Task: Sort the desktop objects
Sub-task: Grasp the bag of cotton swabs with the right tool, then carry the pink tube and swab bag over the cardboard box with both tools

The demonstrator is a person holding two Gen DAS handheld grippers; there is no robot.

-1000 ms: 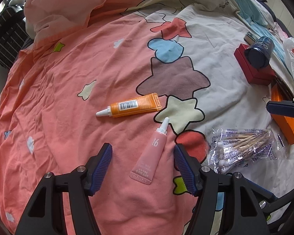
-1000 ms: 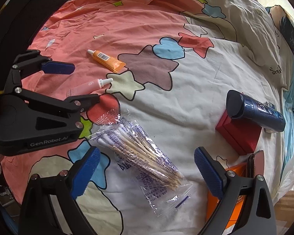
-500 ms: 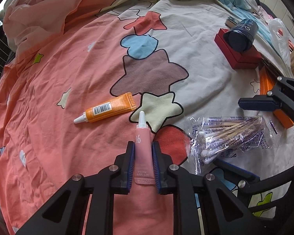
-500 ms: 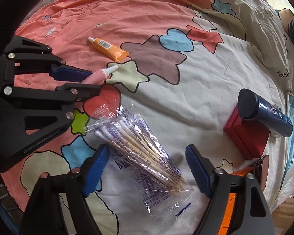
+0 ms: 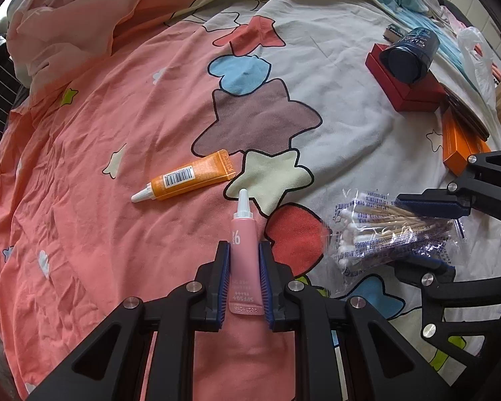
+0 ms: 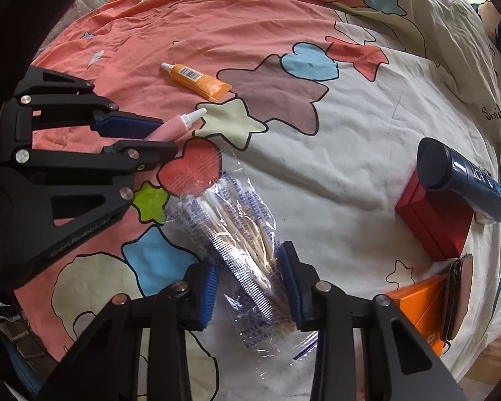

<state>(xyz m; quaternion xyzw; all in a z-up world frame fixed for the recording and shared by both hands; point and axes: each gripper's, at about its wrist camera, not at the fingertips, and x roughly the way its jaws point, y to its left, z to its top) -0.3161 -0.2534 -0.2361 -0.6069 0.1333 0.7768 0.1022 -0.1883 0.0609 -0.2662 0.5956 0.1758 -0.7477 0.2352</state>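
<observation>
The sides of the pink tube (image 5: 244,260) are covered by the left gripper's blue pads (image 5: 224,284). A dark bottle (image 6: 464,180) lies across the red box (image 6: 434,220), hiding part of its top. At the right, an orange box (image 6: 421,304) sits partly under a flat dark case (image 6: 459,294). Print on the cotton swab bag (image 6: 237,234) is too small to read

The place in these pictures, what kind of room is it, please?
Probably a bedroom: everything lies on a rumpled star-print bedsheet, not a desk. Personal-care things lie on it: a pink tube held in the left tool, and a bag of cotton swabs.
</observation>
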